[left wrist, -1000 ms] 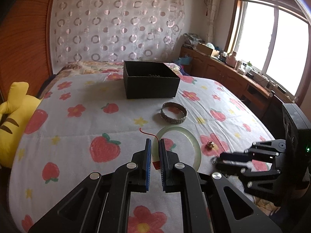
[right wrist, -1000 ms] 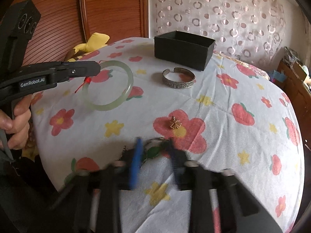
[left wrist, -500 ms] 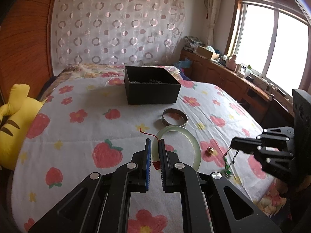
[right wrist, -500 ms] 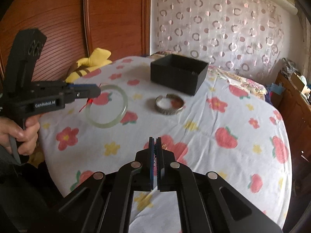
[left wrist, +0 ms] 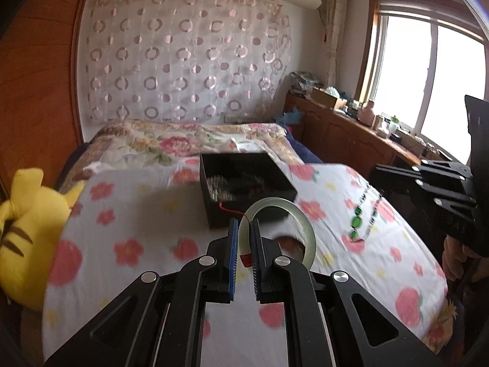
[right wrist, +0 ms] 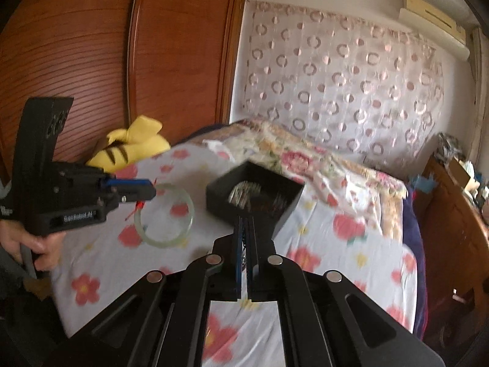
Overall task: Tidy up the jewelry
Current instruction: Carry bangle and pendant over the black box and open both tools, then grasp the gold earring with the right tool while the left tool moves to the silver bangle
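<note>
Your left tongs (left wrist: 243, 225) pinch the rim of the pale green bangle (left wrist: 309, 238), held in the air just short of the black box (left wrist: 269, 169) on the bed (left wrist: 128, 208). Your right tongs (right wrist: 244, 223) are pressed onto a chain with green beads (left wrist: 356, 221), which dangles above the quilt to the right of the box. A yellow plush (left wrist: 27, 229) lies at the bed's left edge.

Both grippers (left wrist: 243, 232) (right wrist: 245, 229) are made of black plastic with round silver screws and blue pads (left wrist: 233, 244); bare skin is seen.
</note>
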